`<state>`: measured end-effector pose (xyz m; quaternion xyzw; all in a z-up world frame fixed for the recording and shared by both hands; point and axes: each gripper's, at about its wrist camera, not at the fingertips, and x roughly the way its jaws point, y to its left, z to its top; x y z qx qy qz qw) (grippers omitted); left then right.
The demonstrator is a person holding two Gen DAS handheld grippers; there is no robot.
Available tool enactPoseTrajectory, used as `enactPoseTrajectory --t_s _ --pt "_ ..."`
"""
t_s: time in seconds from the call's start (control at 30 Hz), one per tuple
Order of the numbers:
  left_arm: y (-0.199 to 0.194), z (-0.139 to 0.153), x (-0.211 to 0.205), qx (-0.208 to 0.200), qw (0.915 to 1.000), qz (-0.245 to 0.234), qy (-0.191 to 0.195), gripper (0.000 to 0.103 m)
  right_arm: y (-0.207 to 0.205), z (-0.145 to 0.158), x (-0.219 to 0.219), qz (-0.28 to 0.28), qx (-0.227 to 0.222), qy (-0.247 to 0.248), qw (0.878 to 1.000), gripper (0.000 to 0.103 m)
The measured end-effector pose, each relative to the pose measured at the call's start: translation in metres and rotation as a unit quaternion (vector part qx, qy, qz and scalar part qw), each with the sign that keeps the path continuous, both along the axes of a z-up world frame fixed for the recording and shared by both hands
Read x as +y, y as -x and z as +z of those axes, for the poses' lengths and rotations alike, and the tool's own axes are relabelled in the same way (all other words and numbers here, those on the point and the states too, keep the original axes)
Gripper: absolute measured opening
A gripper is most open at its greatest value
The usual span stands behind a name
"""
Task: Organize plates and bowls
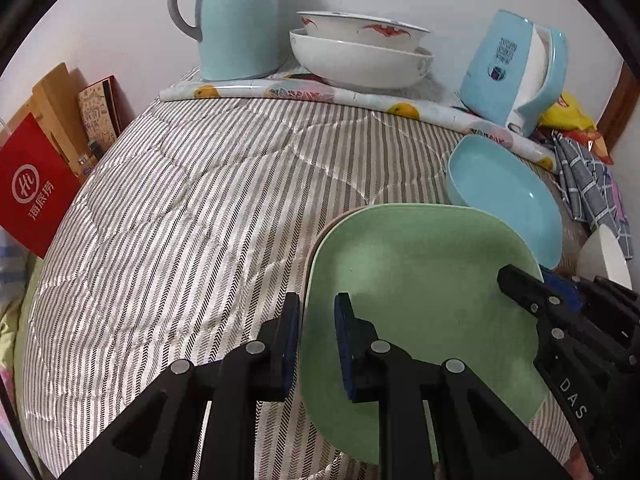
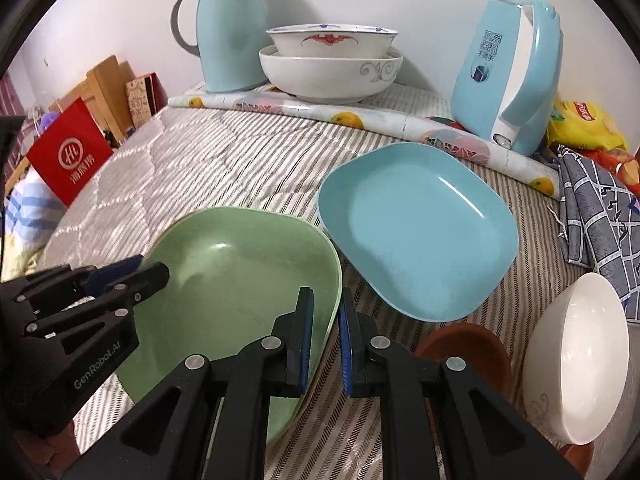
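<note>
A green square plate (image 1: 420, 292) lies on the striped cloth, over a pinkish plate whose edge (image 1: 320, 236) shows at its left. My left gripper (image 1: 318, 316) straddles the green plate's left rim, jaws slightly apart. My right gripper (image 2: 326, 320) straddles its right rim (image 2: 334, 280), jaws nearly closed; it shows at the right of the left wrist view (image 1: 520, 280). A blue square plate (image 2: 416, 228) lies beyond. A white bowl (image 2: 576, 356) leans at the right, next to a brown dish (image 2: 460, 344). Two stacked white bowls (image 2: 332, 60) stand at the back.
A light-blue thermos jug (image 2: 228, 32) and a light-blue kettle (image 2: 508, 76) stand at the back on a rolled fruit-print mat (image 2: 360, 116). A red bag (image 2: 68, 160) and boxes are at the left. A checked cloth (image 2: 596, 216) and snack packets (image 2: 584, 124) are at the right.
</note>
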<state>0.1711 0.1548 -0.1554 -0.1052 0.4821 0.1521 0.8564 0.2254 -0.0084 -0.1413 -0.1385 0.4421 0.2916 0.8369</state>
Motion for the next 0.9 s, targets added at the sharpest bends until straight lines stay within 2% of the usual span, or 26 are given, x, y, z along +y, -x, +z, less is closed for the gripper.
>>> enactPoseTrajectory --t_s 0.2,0.23,0.27,0.3,0.37,0.43,0.67,0.9 --pt "-0.001 -0.001 0.003 0.006 0.9999 -0.013 0.004 0.017 0.002 -0.003 -0.002 -0.006 0.003 0.001 1.0 0.014" --pt "-0.002 -0.001 0.004 0.007 0.9999 -0.014 0.005 0.019 0.004 -0.003 -0.002 -0.006 0.002 0.003 1.0 0.015" --pt "-0.001 -0.001 0.005 0.01 0.9999 -0.012 0.006 0.026 0.005 -0.002 -0.003 -0.007 0.002 0.003 1.0 0.017" --pt "-0.001 0.0 0.007 0.011 0.9999 -0.01 0.006 0.03 0.006 0.0 -0.004 -0.009 0.002 0.002 1.0 0.02" --pt "0.002 0.005 0.01 0.0 0.9999 -0.012 0.008 0.044 0.009 0.006 -0.009 -0.014 0.0 -0.009 1.0 0.043" --pt "0.004 0.011 0.012 -0.009 0.9999 -0.012 0.004 0.052 0.013 0.014 -0.015 -0.024 -0.011 -0.019 0.999 0.049" --pt "-0.002 0.032 0.016 -0.037 0.999 -0.026 0.007 0.052 0.014 0.043 -0.046 -0.079 -0.032 -0.041 0.995 0.052" --pt "-0.017 0.047 0.006 -0.057 0.9968 -0.051 0.023 0.052 0.0 0.057 -0.071 -0.133 -0.047 -0.038 0.989 0.052"
